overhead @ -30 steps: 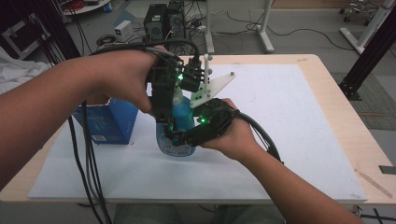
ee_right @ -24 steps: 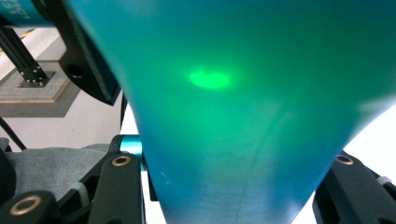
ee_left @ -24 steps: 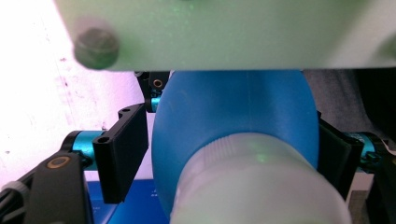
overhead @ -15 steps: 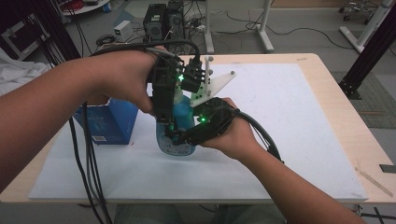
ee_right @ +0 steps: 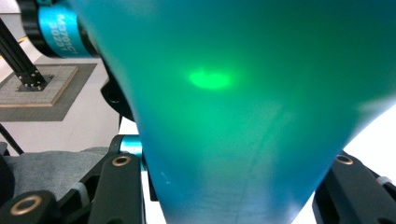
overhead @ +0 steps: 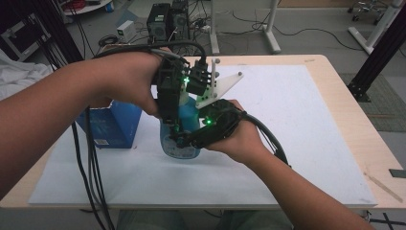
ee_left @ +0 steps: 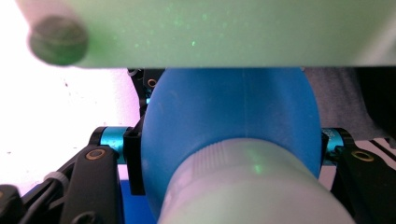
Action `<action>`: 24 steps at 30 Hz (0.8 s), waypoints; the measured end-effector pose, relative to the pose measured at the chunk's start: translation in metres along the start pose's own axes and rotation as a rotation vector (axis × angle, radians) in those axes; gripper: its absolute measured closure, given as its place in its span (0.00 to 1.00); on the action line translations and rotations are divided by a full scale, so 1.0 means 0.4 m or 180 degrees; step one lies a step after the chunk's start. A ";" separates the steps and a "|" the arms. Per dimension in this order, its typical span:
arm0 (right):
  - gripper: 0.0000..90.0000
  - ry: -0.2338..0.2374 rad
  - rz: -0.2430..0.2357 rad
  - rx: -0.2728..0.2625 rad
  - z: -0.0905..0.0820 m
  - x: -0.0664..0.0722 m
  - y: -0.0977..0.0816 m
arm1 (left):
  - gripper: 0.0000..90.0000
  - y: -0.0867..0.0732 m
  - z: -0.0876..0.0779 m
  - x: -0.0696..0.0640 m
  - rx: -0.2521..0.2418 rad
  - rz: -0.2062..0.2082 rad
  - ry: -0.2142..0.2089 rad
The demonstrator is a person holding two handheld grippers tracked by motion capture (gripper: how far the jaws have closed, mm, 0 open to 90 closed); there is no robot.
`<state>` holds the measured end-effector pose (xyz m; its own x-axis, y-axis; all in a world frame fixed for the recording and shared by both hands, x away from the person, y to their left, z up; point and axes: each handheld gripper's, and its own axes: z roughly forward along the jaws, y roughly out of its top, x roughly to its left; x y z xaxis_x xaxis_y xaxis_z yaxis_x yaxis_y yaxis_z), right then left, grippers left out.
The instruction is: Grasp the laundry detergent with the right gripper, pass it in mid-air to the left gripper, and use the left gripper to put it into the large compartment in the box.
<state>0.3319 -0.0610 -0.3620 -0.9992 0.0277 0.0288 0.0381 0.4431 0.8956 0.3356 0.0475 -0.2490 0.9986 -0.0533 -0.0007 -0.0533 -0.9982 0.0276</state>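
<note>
Your right gripper (overhead: 189, 140) pinches blue bottle (overhead: 184, 125) low on body, jaws clamped tight. Your left gripper (overhead: 178, 103) comes from above, jaws just been closing on bottle's upper part near white cap (ee_left: 252, 186), pads against its sides. Bottle stands on white mat (overhead: 297, 120), mid-table, just right of blue box (overhead: 112, 124).

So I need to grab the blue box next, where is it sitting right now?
In the high view the blue box stands on the white mat, left of the blue bottle, under the person's left forearm.
</note>
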 end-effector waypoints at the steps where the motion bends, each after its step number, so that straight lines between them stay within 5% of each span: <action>1: 0.53 -0.0003 0.0006 -0.0006 0.000 0.001 0.000 | 0.43 0.000 -0.001 0.001 0.0003 0.0030 0.0018; 24: 0.46 0.0082 -0.0006 -0.0131 -0.021 -0.004 0.005 | 0.44 0.006 -0.028 -0.007 -0.0099 -0.0043 0.0023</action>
<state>0.3335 -0.0676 -0.3564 -0.9993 0.0036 0.0380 0.0362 0.4060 0.9131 0.3328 0.0456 -0.2379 0.9992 -0.0396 0.0059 -0.0399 -0.9975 0.0586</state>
